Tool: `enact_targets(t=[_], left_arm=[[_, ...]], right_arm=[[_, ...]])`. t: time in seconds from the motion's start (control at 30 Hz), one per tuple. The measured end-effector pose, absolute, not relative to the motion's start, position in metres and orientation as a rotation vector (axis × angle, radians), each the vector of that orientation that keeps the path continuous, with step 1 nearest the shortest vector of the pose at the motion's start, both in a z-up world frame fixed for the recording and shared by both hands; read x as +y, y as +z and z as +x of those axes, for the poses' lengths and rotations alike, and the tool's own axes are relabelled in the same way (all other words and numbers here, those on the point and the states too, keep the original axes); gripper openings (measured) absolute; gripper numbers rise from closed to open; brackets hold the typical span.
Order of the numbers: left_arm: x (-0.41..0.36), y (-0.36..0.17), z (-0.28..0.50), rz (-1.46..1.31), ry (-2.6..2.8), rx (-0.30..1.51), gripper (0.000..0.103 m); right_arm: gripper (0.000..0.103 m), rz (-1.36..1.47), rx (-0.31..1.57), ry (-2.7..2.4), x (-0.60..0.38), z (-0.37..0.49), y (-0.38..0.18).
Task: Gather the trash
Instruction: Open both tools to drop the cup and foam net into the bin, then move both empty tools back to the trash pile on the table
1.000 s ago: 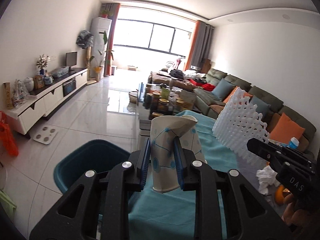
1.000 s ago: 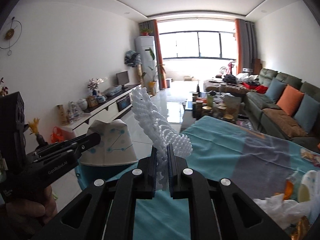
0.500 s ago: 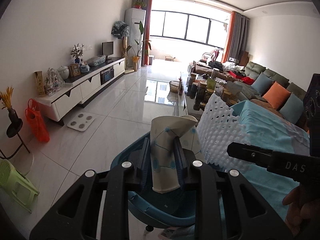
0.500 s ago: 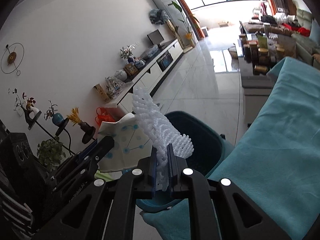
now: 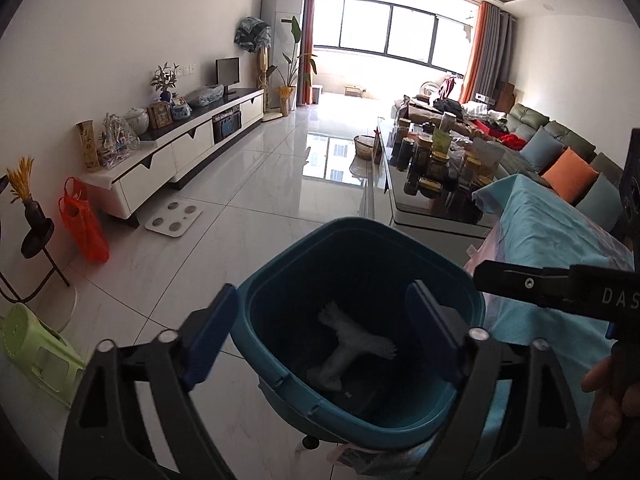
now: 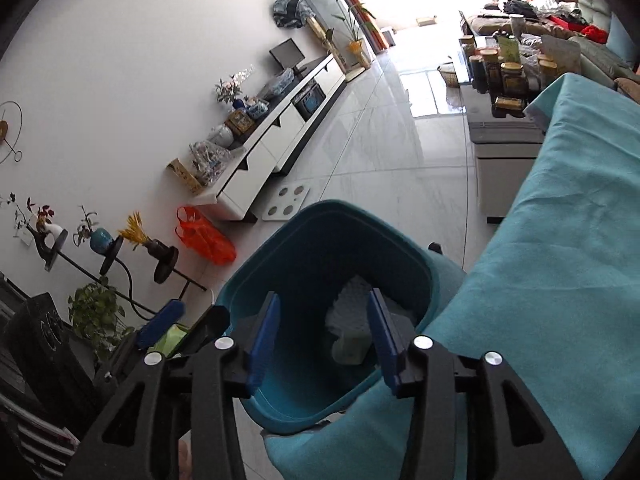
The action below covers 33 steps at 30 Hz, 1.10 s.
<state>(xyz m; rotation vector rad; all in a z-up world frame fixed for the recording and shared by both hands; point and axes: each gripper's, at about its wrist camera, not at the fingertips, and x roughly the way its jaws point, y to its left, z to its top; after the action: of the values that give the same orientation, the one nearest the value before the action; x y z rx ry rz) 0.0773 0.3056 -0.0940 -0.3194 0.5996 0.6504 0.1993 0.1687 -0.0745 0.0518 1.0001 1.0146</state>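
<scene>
A teal trash bin (image 5: 280,280) stands on the floor beside the table; it also shows in the right wrist view (image 6: 320,216). My left gripper (image 5: 320,340) is open and empty, held over the bin's mouth. My right gripper (image 6: 322,336) is open and empty above the same bin. White foam netting (image 6: 352,292) and a pale paper cup (image 6: 350,348) lie inside the bin. In the left wrist view the white trash (image 5: 352,344) lies at the bin's bottom. The right gripper's body (image 5: 560,288) reaches in from the right.
A table with a teal cloth (image 6: 560,260) is right of the bin. A glass coffee table with jars (image 5: 432,168) stands beyond. A white TV cabinet (image 5: 180,152), an orange bag (image 5: 84,232), a scale (image 5: 174,220) and a green stool (image 5: 32,356) line the left.
Both grippers opened over the bin. The paper cup left my left gripper and the foam netting left my right gripper; both now lie inside the bin. Both cameras tilted down.
</scene>
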Motion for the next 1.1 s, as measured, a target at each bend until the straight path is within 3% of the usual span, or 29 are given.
enact_targets(t=[0.07,0.17,0.23,0.4,0.47,0.77,1.1], left_arm=[[0.304,-0.08,0.076,-0.35,0.633,0.561,0.097],[0.299,-0.057,0.073,-0.401,0.611,0.511,0.097],[0.295,-0.046,0.072,-0.42,0.61,0.485,0.097],[0.277,-0.028,0.08,-0.452,0.591,0.456,0.098],[0.268,-0.023,0.084,-0.466,0.56,0.455,0.098],[0.188,0.003,0.1,-0.4,0.368,0.312,0.098],[0.081,0.001,0.134,-0.348,0.115,0.329,0.098]], right_arm=[[0.047,0.064,0.942,1.009,0.153,0.195,-0.063],[0.061,0.076,0.837,0.979,0.126,0.19,-0.045],[0.063,0.083,0.768,0.954,0.107,0.186,-0.032],[0.089,0.089,0.603,0.865,0.057,0.178,-0.009],[0.095,0.091,0.543,0.828,0.038,0.178,-0.002],[0.096,0.078,0.366,0.65,-0.054,0.151,0.007],[0.096,0.022,0.253,0.417,-0.144,0.108,0.0]])
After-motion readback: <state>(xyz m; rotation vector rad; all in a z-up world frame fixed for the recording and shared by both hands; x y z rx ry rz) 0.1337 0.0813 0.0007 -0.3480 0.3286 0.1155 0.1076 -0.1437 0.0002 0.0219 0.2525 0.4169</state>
